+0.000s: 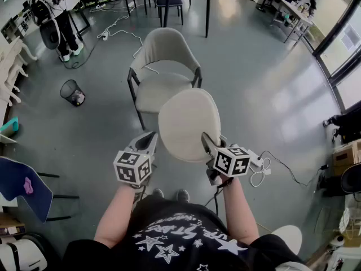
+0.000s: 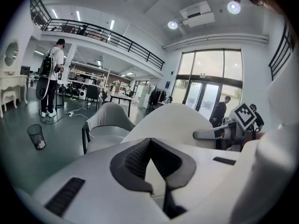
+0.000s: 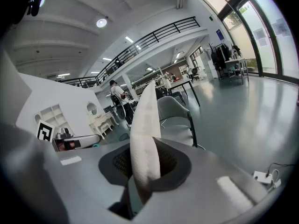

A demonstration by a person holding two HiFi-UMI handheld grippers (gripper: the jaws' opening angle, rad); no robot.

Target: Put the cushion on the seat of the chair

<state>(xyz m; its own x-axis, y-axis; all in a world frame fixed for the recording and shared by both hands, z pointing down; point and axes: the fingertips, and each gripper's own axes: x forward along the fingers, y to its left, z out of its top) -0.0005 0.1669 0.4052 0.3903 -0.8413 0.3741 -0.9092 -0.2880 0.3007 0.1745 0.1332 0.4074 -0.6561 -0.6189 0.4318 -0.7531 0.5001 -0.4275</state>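
Note:
The cream cushion (image 1: 189, 123) hangs in front of me, between both grippers, short of the chair. My right gripper (image 1: 206, 140) is shut on its right edge; in the right gripper view the cushion (image 3: 145, 125) stands edge-on between the dark pads of the right gripper (image 3: 145, 148). My left gripper (image 1: 153, 137) meets the cushion's left edge, and a cream wedge of the cushion (image 2: 177, 120) sits between the pads of the left gripper (image 2: 150, 144). The beige chair (image 1: 161, 89) with black legs stands just beyond, its seat bare. It also shows as the chair (image 2: 105, 125) and the chair (image 3: 175, 113).
A black mesh waste bin (image 1: 72, 92) stands left of the chair. Cables (image 1: 121, 33) trail over the floor behind it, and a power strip (image 1: 256, 162) lies at my right. A person (image 1: 53, 10) stands far left. A blue chair (image 1: 22, 185) is near my left side.

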